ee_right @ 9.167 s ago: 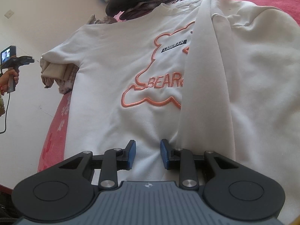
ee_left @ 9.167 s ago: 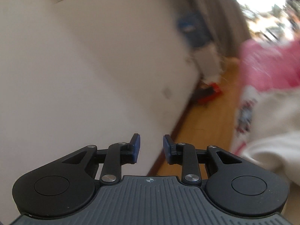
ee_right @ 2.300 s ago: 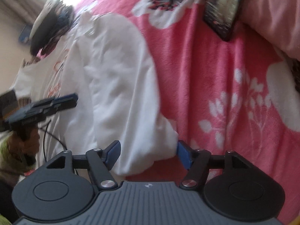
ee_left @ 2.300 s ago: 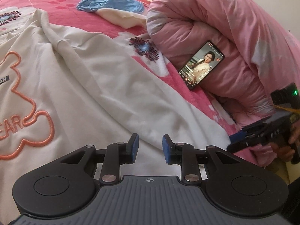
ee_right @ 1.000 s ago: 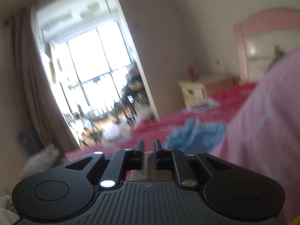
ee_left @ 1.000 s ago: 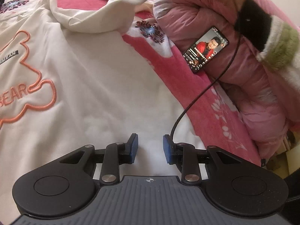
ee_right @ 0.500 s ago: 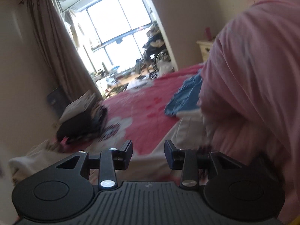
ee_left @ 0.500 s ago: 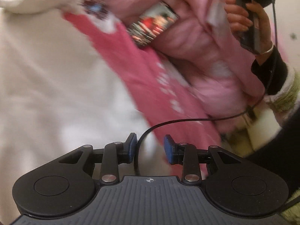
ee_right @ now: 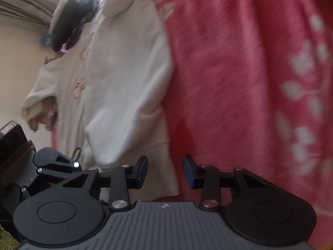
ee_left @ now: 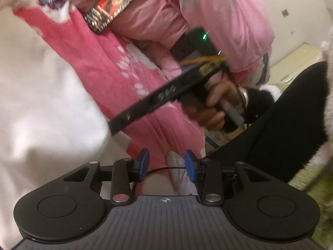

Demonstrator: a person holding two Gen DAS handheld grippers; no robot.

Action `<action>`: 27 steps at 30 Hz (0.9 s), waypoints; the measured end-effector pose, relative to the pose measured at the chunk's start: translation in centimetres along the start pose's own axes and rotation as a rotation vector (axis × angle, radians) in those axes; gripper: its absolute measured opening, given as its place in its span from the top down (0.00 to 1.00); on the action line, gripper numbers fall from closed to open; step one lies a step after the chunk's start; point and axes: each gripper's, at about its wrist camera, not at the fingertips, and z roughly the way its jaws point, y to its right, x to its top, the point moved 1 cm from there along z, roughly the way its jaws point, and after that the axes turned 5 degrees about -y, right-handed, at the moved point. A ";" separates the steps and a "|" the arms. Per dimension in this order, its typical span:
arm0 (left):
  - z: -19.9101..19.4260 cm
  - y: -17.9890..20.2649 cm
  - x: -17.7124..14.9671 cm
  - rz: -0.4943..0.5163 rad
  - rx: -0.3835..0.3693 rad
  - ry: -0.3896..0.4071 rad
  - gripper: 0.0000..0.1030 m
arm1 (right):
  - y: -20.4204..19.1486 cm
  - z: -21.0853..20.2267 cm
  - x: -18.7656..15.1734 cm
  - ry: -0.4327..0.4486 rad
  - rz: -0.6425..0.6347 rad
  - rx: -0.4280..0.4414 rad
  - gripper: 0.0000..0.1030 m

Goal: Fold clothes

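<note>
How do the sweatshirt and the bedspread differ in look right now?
Colour: the sweatshirt is plain cream-white; the bedspread is pink-red.
Pattern: the sweatshirt shows only a faint orange outline print on its front; the bedspread carries white flower shapes.
Lay: the sweatshirt is rumpled, its rounded lower edge on top of the bedspread; the bedspread lies flat beneath.
Both are soft fabric, blurred in both views.

The right gripper (ee_left: 116,127), in a hand (ee_left: 216,102), crosses the pink bedspread (ee_left: 116,62) beside the white sweatshirt (ee_left: 41,104).
</note>
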 end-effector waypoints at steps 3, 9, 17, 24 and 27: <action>-2.8 -0.2 1.0 -0.011 0.064 0.065 0.65 | -1.5 -0.2 -0.4 -0.001 -0.080 -0.009 0.96; -6.1 -2.7 0.4 -0.098 0.240 0.109 0.65 | -2.2 -7.9 -2.7 0.138 -0.134 0.000 0.96; -3.7 -5.7 -1.3 -0.155 0.329 -0.045 0.65 | -0.7 -8.0 -4.6 0.136 -0.089 -0.086 0.96; -3.4 -5.9 -2.1 -0.124 0.350 -0.080 0.64 | 2.2 -5.9 -4.1 0.005 -0.017 -0.269 0.92; -3.7 -5.9 -2.3 -0.127 0.368 -0.058 0.64 | 1.5 -9.1 -1.9 0.117 -0.031 -0.210 0.84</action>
